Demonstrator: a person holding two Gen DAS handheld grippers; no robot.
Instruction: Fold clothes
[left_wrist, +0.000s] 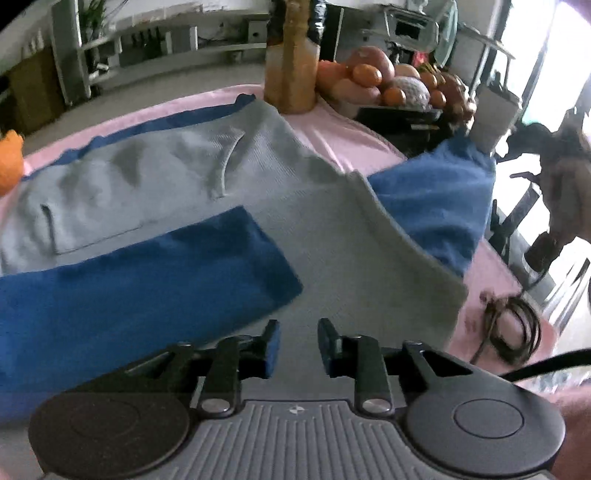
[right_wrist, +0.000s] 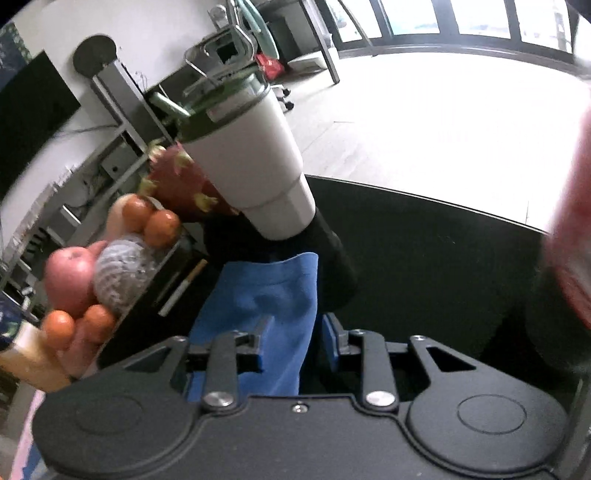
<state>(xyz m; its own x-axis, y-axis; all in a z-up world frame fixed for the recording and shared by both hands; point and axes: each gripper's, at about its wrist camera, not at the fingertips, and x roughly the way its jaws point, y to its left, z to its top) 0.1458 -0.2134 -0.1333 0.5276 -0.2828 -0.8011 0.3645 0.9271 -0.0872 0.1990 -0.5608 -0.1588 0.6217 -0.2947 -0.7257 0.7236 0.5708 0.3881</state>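
- The left tool (left_wrist: 299, 341) is seen low in the left wrist view, with its two fingers standing apart and nothing between the blue pads.
- Beneath and ahead of the left tool, a grey garment with blue sleeves (left_wrist: 177, 177) is spread flat on the bench (left_wrist: 340, 136), which is covered with a pink cloth.
- One blue sleeve (left_wrist: 147, 280) is laid across the grey body, just left of the left tool's fingers.
- The other blue sleeve (left_wrist: 436, 203) is seen at the right edge of the garment, reaching toward the bench's far right side.
- A pocket seam and a curved seam are visible on the grey body.
- A coiled dark cable (left_wrist: 513, 328) lies on the pink cloth, right of the garment's hem.
- In the right wrist view, the right tool (right_wrist: 295, 343) is seen with a strip of blue sleeve fabric (right_wrist: 273, 295) running between its fingers.
- The right tool's fingers stand slightly apart; whether the pads press on the fabric cannot be told, since the cloth hides the left pad's face.
- A white tumbler (right_wrist: 255, 166) stands beyond the blue fabric, just beside it.
- A tray of fruit (right_wrist: 110, 266), holding oranges, an apple and a dragon fruit, sits left of the tumbler.
- The same fruit (left_wrist: 384, 81) is visible at the far side of the bench in the left wrist view, next to a tall amber bottle (left_wrist: 293, 59).
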